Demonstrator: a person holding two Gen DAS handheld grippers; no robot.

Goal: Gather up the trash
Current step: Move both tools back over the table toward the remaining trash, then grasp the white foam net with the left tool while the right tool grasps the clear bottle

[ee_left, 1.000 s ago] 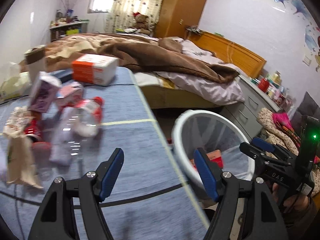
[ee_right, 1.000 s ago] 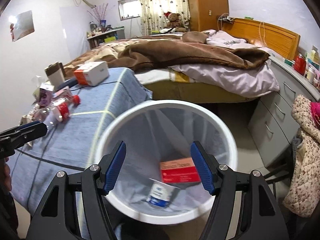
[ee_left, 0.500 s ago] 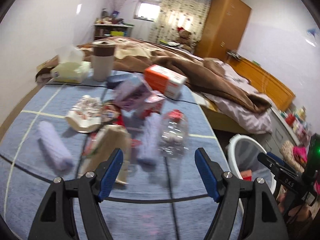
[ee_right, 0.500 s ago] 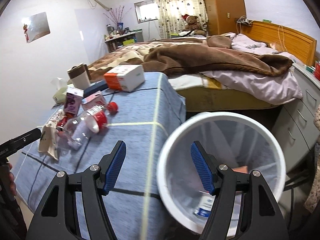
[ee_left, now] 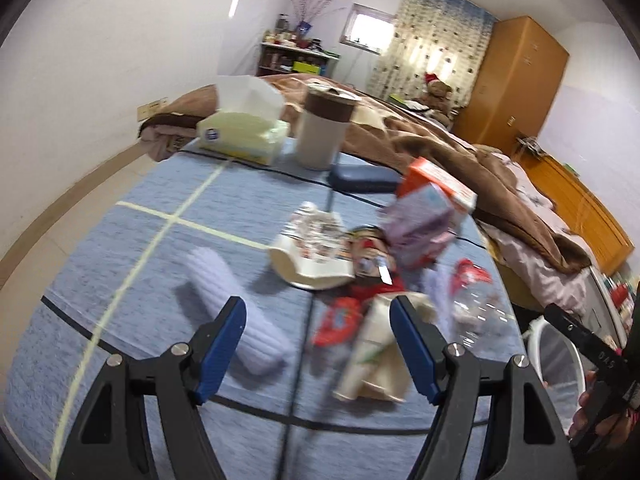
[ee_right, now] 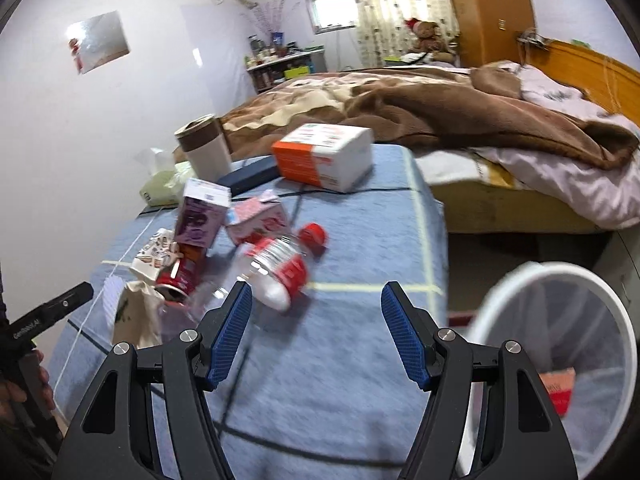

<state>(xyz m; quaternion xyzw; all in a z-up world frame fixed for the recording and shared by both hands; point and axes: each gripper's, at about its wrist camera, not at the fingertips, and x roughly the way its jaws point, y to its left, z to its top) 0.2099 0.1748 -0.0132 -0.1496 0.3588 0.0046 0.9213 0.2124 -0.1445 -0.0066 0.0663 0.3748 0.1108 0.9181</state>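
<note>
Blue quilted cloth with pale yellow and black lines covers the table (ee_right: 360, 360), which fills the lower and middle part of both wrist views. Behind it, across the upper right of the right wrist view, lies a bed (ee_right: 500, 120) under a rumpled brown blanket. A white mesh waste bin (ee_right: 600, 280) stands off the table's edge at the lower right of that view, with a red carton (ee_right: 560, 392) visible inside; its rim (ee_left: 536, 336) also shows at the right edge of the left wrist view.

Next in size, an orange-and-white box (ee_right: 324, 156) sits at the far side of the table, a brown-banded cup (ee_left: 324, 132) stands upright beside a tissue pack (ee_left: 240, 136), and a pale lilac rolled cloth (ee_left: 236, 308) lies at lower centre-left of the left wrist view.

The trash is heaped mid-table: a clear plastic bottle (ee_right: 280, 268) with red label and cap, on its side; a purple carton (ee_right: 200, 220); a pink carton (ee_right: 256, 220); a red can (ee_right: 180, 276); a crumpled paper cup (ee_left: 316, 252); a beige paper bag (ee_left: 376, 352).

The left gripper (ee_left: 316, 348) has its blue-padded jaws apart, nothing clamped, with the bag and red wrapper seen between them. The right gripper (ee_right: 316, 332) likewise stands apart and empty, just short of the bottle.
</note>
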